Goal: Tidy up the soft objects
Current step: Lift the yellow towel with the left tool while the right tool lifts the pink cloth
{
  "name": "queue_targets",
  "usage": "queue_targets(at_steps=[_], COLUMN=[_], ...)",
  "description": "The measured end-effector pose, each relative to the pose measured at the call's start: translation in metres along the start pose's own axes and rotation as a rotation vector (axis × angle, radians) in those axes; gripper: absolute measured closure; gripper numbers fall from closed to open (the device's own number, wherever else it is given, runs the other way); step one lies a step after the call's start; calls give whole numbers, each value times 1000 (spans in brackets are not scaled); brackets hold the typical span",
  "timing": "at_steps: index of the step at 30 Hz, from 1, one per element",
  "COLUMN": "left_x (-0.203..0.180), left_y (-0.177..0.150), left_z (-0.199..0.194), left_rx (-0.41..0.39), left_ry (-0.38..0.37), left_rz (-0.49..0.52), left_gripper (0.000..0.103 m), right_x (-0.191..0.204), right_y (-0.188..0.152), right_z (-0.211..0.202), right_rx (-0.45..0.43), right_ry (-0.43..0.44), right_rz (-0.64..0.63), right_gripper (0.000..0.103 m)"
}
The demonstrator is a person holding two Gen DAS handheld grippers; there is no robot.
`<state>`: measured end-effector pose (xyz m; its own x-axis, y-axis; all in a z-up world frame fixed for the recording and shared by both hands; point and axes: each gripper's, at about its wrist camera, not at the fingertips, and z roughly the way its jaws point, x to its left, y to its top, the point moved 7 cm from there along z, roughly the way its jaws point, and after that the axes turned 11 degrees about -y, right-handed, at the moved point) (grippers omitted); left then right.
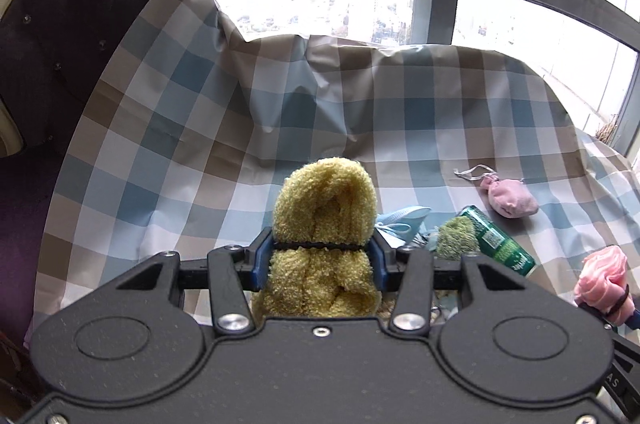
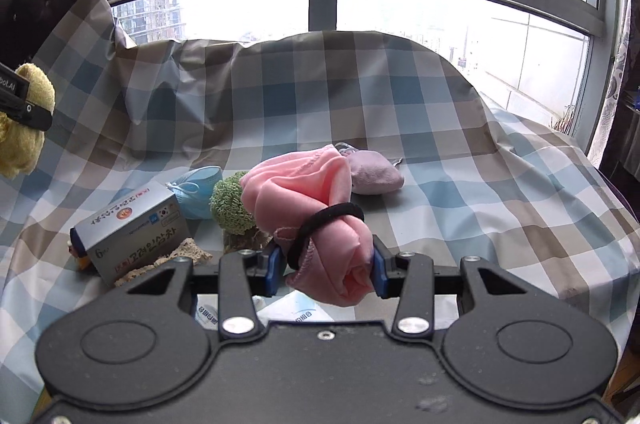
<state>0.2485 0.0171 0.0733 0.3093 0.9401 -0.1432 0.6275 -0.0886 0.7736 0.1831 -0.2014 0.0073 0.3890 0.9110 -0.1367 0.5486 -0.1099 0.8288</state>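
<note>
A: Item one: yellow towel roll, banded, clamped in the closed left gripper, held above the checked cloth. Handling?

B: Likely light, squashy; grip at the band.

A: Item two: pink cloth roll, banded, pinched in the closed right gripper.

B: Probably smoother, may slip; hold mid-roll.

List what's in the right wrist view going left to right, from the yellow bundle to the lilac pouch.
Yellow fuzzy bundle at the left edge → silver box → blue face mask → green fuzzy ball → pink cloth bundle held in the right gripper → lilac pouch.
</note>
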Motion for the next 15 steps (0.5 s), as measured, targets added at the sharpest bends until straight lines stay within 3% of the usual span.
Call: queue_targets(at_steps=[7,15], left_x=[-26,-50], left_y=[-44,-108], left_z=[-58,-81], left_rx=[-65,-37], left_ry=[-13,-52], left_rz=[-4,-53], left_gripper=[56,55], right_x=[-24,-44], right_y=[-15,-42], right_z=[-61,-113], right_rx=[-47,-53], right_ry=[16,52], right_rz=[39,58], right_gripper=[61,61])
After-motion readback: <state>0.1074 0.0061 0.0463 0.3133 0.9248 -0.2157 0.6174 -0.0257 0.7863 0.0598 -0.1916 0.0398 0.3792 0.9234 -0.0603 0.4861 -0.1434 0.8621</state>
